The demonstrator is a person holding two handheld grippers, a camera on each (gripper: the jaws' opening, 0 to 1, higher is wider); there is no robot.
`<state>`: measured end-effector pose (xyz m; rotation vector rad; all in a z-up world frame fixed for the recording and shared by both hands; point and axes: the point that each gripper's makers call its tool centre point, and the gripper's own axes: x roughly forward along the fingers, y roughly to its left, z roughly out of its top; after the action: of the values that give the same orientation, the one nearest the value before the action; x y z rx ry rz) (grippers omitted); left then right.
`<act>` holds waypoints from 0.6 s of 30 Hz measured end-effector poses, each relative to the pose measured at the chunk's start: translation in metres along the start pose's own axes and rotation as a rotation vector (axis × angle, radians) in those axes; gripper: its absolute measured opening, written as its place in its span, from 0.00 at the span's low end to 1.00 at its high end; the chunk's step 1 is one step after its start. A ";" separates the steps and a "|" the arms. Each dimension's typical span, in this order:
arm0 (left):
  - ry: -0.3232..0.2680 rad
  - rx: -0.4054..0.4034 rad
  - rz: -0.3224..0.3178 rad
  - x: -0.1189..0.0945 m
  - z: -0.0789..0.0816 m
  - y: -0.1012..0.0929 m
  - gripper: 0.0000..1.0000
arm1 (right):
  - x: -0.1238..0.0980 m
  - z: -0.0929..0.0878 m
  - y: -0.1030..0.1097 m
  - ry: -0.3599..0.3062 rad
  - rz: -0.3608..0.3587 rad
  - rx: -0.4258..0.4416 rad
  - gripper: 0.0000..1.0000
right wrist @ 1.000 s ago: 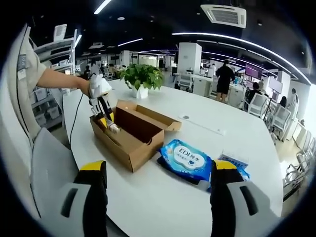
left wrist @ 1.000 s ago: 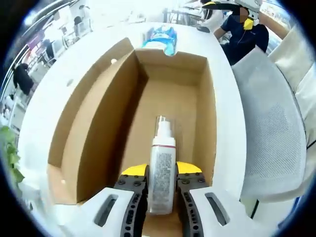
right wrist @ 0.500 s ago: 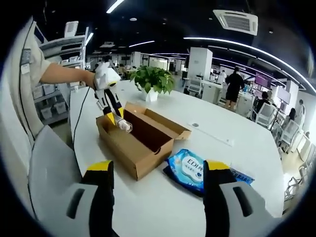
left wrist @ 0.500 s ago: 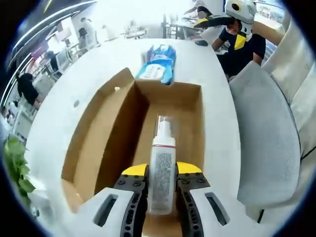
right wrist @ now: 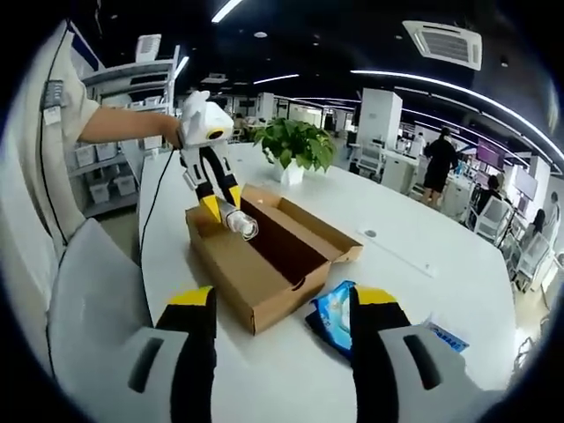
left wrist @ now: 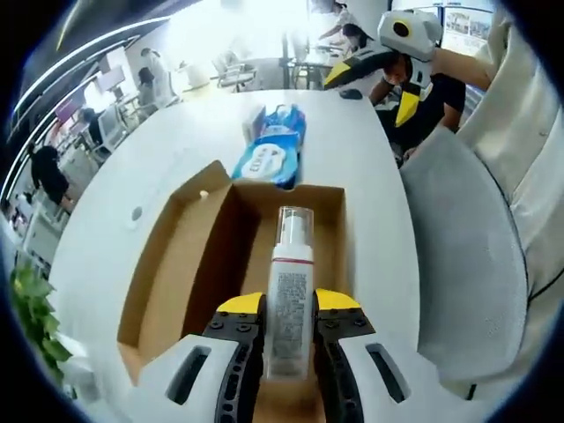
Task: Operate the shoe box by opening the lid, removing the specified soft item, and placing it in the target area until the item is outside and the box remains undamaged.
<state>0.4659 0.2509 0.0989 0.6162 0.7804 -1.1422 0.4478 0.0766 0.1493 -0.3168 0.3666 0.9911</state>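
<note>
My left gripper (left wrist: 287,315) is shut on a white pump bottle (left wrist: 290,282) with a clear cap, held above the open cardboard shoe box (left wrist: 189,264). In the right gripper view the same bottle (right wrist: 239,220) hangs in the left gripper (right wrist: 218,207) over the box (right wrist: 264,264). A blue wet-wipe pack (left wrist: 271,150) lies on the white table just past the box's far end, also seen as the wipe pack (right wrist: 333,310) between my right gripper's fingers. My right gripper (right wrist: 280,308) stands open and holds nothing; it appears at the top right as the right gripper (left wrist: 379,57).
The round white table (left wrist: 159,132) carries a potted plant (right wrist: 298,145) beyond the box. A grey chair back (left wrist: 458,264) stands by the table edge. The box lid flap (right wrist: 326,231) hangs open on the far side. People and desks fill the office behind.
My left gripper has lifted the bottle up out of the box; the box looks smaller and lower in its view. The right gripper view has shifted, with the box now nearer the middle.
</note>
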 end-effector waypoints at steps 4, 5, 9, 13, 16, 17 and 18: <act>-0.019 0.016 -0.006 -0.001 0.008 -0.005 0.18 | 0.008 0.006 0.003 -0.011 0.021 -0.017 0.55; -0.024 0.020 -0.009 -0.001 0.010 -0.007 0.18 | 0.010 0.008 0.005 -0.014 0.033 -0.026 0.53; -0.038 0.036 -0.018 -0.001 0.016 -0.013 0.18 | 0.016 0.012 0.010 -0.023 0.056 -0.038 0.51; -0.047 0.049 -0.028 -0.001 0.019 -0.015 0.18 | 0.022 0.014 0.015 -0.025 0.082 -0.047 0.48; -0.062 0.056 -0.040 -0.001 0.023 -0.018 0.18 | 0.027 0.015 0.019 -0.026 0.101 -0.057 0.46; -0.066 0.059 -0.044 -0.001 0.025 -0.019 0.18 | 0.028 0.015 0.020 -0.026 0.104 -0.059 0.45; -0.069 0.061 -0.049 -0.001 0.026 -0.020 0.18 | 0.030 0.016 0.022 -0.027 0.111 -0.062 0.45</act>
<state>0.4521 0.2252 0.1145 0.6075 0.7068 -1.2297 0.4465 0.1165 0.1483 -0.3419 0.3321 1.1162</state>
